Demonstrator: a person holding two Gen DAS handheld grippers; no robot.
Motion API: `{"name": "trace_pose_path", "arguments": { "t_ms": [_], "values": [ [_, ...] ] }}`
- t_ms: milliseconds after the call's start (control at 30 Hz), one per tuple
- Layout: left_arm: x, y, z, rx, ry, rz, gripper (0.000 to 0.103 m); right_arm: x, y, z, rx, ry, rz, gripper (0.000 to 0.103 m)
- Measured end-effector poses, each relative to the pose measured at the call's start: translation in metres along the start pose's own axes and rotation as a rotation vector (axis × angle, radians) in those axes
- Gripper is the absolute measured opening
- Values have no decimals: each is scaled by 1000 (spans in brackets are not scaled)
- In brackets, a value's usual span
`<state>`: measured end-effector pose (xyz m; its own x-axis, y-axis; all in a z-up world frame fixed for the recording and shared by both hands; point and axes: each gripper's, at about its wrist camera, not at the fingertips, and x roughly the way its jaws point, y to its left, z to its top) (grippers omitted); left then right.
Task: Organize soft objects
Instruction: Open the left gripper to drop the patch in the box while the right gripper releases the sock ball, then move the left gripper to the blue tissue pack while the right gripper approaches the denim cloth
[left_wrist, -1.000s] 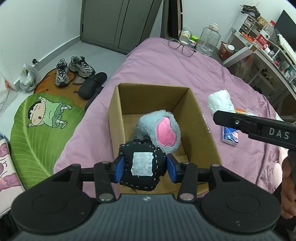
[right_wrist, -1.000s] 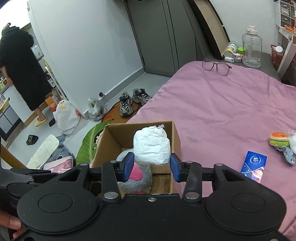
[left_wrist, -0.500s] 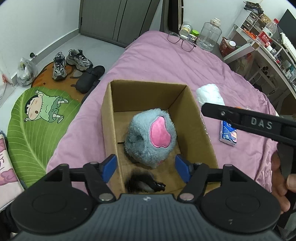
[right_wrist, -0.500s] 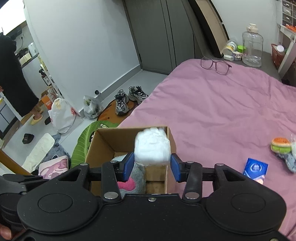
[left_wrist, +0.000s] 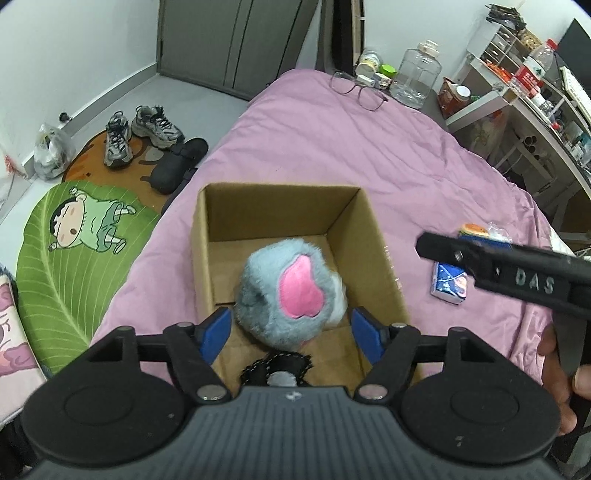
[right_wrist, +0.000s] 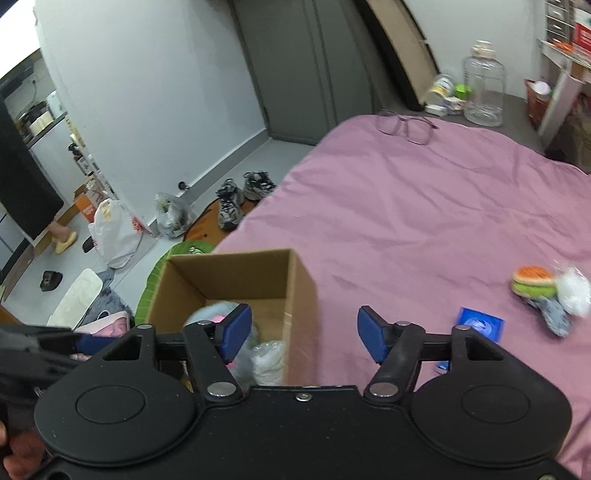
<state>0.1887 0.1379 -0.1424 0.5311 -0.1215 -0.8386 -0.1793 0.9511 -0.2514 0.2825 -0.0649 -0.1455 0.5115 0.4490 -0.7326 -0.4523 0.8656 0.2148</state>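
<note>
One cardboard box (left_wrist: 369, 236) on the pink bed (right_wrist: 424, 206) holds three soft items: grey-pink plush (left_wrist: 291, 291), black stitched pouch (left_wrist: 275, 367), white bundle (right_wrist: 267, 360); left gripper (left_wrist: 290, 332) and right gripper (right_wrist: 304, 334) both spread wide, holding nothing.

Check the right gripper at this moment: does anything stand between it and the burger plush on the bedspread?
Nothing visible does. The right gripper is open and empty beside the cardboard box. The burger plush lies to its right, with only bare pink bedspread between them. The blue tissue pack lies nearer, slightly below that line.
</note>
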Motion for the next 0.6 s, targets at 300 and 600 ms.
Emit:
{"name": "trace_pose_path", "arguments": {
  "t_ms": [300,600],
  "values": [
    [-1,-39,8,51,-10,-29,80,-33,-53,-12,69,-31,-79,83],
    [2,-80,14,94,-10,-56,81,-56,-102,-21,140,-54,-127,86]
  ]
}}
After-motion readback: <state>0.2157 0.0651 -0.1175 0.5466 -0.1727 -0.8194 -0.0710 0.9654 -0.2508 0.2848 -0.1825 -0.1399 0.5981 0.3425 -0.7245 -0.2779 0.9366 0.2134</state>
